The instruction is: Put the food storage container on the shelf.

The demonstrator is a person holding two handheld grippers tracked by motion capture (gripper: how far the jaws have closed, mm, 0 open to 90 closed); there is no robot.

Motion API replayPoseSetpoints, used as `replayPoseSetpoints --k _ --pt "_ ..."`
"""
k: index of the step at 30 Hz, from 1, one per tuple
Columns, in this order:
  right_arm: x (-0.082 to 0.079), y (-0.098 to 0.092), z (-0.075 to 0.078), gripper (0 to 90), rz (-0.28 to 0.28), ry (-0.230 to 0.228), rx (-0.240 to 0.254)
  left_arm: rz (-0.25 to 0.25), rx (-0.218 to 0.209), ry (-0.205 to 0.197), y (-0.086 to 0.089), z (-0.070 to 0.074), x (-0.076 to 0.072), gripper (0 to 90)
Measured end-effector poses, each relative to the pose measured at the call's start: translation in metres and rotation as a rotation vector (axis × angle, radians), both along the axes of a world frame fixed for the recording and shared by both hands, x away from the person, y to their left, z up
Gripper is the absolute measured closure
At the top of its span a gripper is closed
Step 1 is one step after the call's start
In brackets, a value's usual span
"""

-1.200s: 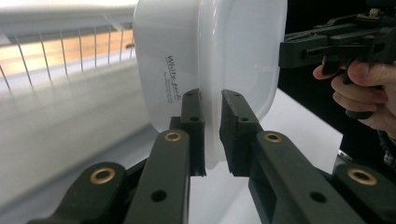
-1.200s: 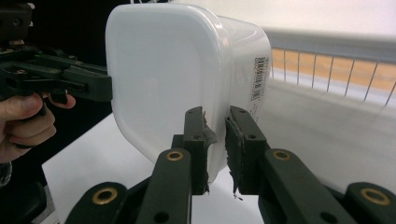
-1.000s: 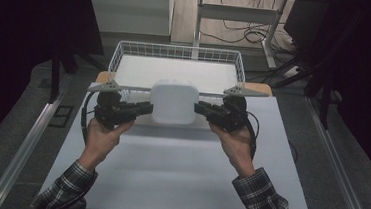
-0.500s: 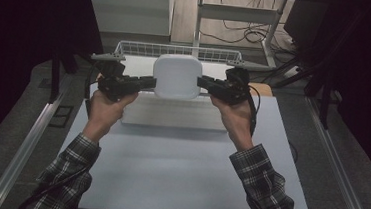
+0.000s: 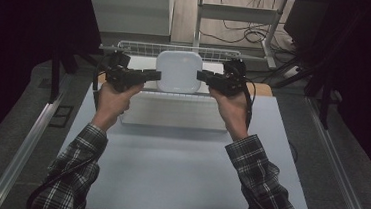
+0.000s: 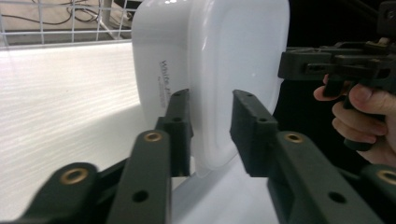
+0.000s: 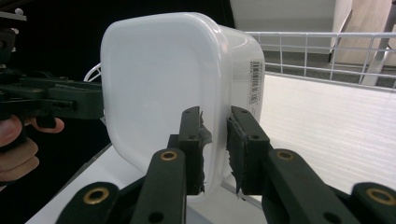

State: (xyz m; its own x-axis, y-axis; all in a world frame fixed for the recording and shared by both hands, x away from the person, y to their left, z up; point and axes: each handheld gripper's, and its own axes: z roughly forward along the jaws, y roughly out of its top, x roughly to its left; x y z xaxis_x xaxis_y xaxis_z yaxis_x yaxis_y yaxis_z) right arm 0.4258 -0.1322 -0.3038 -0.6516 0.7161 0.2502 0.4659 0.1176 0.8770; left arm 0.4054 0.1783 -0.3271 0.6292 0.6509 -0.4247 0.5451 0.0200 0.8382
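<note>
Hanging Over the Far Edge: A White Box Between Two Grippers

Holding everything up is the pale grey rectangular tabletop board [image 5: 178, 169], with a lighter white rectangular slab [image 5: 172, 114] lying across its far half. Along the board's far edge stands a white wire-mesh basket [image 5: 143, 46], its low grid wall running from left to right.

Over the basket's near wall, about midway along the far edge, a white rounded-square plastic container with its lid on [image 5: 178, 72] is carried on edge, the broad lid face turned toward the person. It stands clear of the board, with one gripper at each of its side rims. Small printing runs down one side wall and a barcode label down the other.

Two forearms in plaid sleeves come in from the near edge. The left black two-jaw gripper [image 5: 151, 75] reaches level toward the container's left rim. In the left gripper view [image 6: 210, 123] its jaws have just been opening: they stand spread on either side of the lid rim, one pad at the container's body and the other well off the lid face, so the rim is between them but not pinched.

The right black two-jaw gripper [image 5: 203, 76] comes in level at the right rim. In the right gripper view [image 7: 215, 140] its jaws have also just been opening, yet both worn pads lie close against the rim, one on the lid face and one on the body; it looks pinched there.
</note>
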Motion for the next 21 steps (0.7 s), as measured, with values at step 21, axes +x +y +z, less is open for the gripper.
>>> replayPoseSetpoints --k 21 --pt "0.019 0.012 -0.002 57.2 -0.029 0.007 -0.024 0.041 0.094 0.009 -0.009 0.002 0.015 60.9"
